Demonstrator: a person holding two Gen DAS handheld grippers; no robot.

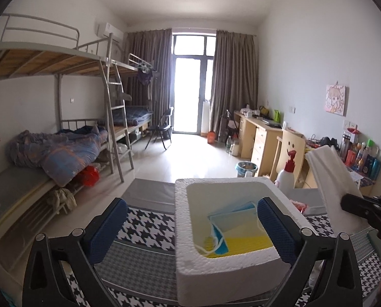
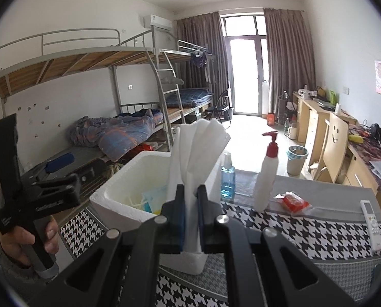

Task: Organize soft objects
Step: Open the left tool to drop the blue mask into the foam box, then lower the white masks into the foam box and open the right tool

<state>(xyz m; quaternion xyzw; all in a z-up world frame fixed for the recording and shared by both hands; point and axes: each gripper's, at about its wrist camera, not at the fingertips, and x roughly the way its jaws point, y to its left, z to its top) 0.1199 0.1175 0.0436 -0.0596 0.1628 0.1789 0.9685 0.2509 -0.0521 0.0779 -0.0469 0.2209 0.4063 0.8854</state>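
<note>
A white foam box (image 1: 229, 271) stands on the houndstooth tablecloth (image 1: 144, 220). Inside it lie blue face masks (image 1: 231, 217) on a yellow sheet (image 1: 244, 245). My left gripper (image 1: 193, 204) is open wide. Its blue pads straddle the box's left wall, and nothing is between them but that wall. In the right wrist view the left gripper (image 2: 44, 176) hangs beside the box (image 2: 118, 204), held by a hand. My right gripper (image 2: 190, 192) is shut on a folded white cloth (image 2: 198, 148). The cloth stands upright just in front of the box's near right corner. The cloth (image 1: 328, 174) also shows at the right of the left wrist view.
Right of the box stand a white pump bottle with a red top (image 2: 267, 179) and a blue spray bottle (image 2: 227, 176). A red packet (image 2: 294, 202) and a white remote (image 2: 372, 220) lie further right. Bunk beds line the left wall, desks and a chair the right.
</note>
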